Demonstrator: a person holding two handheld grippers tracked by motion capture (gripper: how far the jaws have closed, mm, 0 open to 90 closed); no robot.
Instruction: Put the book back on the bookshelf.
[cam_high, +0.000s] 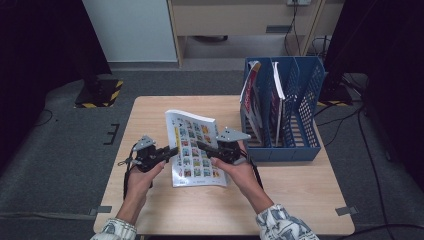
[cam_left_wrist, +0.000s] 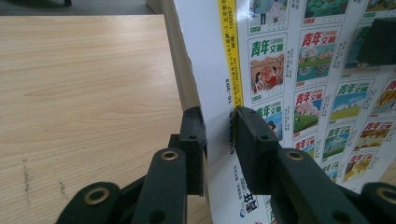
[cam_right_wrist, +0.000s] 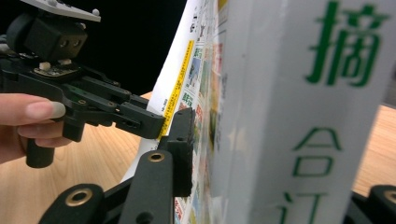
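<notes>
Left claw (cam_left_wrist: 218, 140) clamped on magazine (cam_high: 196, 147) edge; right claw (cam_right_wrist: 280, 154) clamped on spine, far jaw hidden, spine text cut off.

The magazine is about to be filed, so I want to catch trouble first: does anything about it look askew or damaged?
No damage shows. The magazine is tilted, far edge raised off the table, held between the left claw and right claw at opposite edges. In the blue file rack, one magazine leans sideways rather than standing straight.
</notes>
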